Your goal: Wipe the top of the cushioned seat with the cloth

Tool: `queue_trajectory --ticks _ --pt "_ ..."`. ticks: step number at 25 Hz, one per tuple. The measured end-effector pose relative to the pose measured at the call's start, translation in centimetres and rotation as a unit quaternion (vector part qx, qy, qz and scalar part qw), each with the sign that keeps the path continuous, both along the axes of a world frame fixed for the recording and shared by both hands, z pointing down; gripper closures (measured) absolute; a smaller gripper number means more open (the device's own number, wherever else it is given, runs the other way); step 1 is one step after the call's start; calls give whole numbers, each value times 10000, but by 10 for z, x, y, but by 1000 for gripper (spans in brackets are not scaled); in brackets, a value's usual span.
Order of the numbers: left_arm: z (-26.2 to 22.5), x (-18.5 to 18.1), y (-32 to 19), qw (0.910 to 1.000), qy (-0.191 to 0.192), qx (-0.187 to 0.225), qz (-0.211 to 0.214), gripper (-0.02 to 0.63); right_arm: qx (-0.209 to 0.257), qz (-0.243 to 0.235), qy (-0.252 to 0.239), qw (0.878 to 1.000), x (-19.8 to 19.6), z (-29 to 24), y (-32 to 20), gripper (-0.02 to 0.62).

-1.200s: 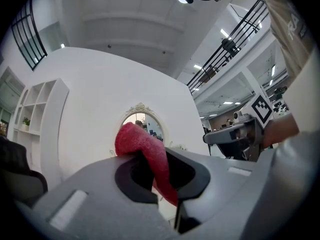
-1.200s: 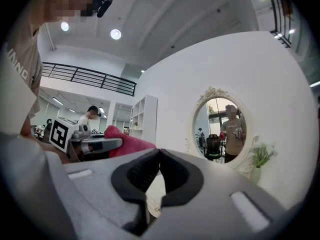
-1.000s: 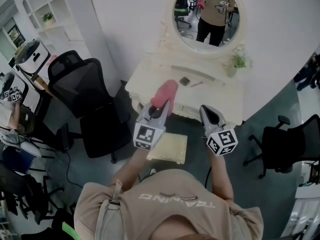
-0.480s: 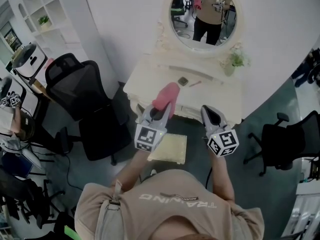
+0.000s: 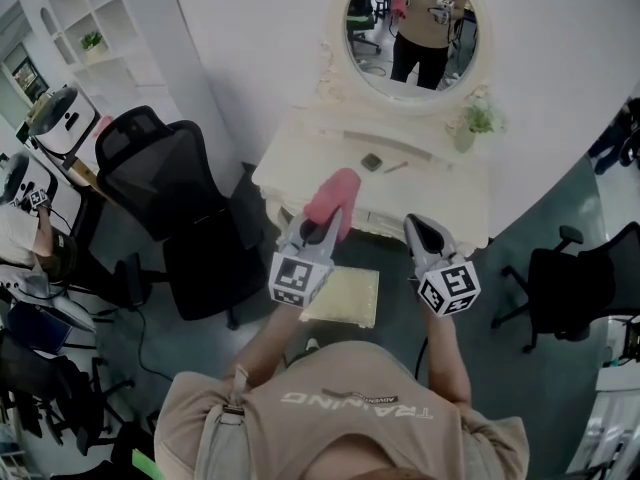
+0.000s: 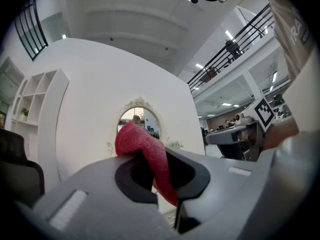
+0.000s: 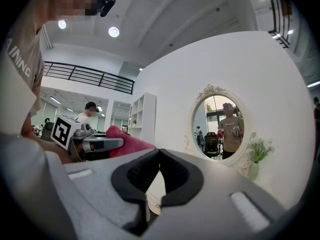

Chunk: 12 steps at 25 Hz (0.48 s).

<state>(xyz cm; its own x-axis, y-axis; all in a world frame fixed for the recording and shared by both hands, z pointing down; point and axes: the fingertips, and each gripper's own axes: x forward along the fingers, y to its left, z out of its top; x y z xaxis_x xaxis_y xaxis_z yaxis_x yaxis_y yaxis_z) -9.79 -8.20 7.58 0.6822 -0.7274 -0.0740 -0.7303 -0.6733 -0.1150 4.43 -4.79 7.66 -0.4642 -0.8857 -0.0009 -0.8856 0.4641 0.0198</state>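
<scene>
Head view is showing left gripper (image 5: 322, 223) clamping the pink cloth (image 5: 333, 192) in the air; right gripper (image 5: 416, 226) is sitting with jaws together, empty. Cushioned seat (image 5: 343, 296) is lying below, between them. I'd suggest lowering the cloth flat, then sweeping far to near.

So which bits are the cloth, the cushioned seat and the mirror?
cloth (image 5: 333, 196), head view, middle of the pink bundle.
cushioned seat (image 5: 350, 298), head view, bare part of its pale yellow top.
mirror (image 5: 412, 28), head view, centre of the oval glass.
</scene>
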Motion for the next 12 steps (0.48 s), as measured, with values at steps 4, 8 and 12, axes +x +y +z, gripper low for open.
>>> queue_trajectory --ticks 4,8,12 --pt "-2 -1 1 10000 27 6 23 574 76 30 -14 10000 0 -5 1 592" --pt "-2 0 0 10000 -2 42 53 574 51 56 -28 10000 1 -4 -1 591" --pt "-1 -1 -2 10000 5 63 -9 574 44 33 35 10000 3 -5 -2 591"
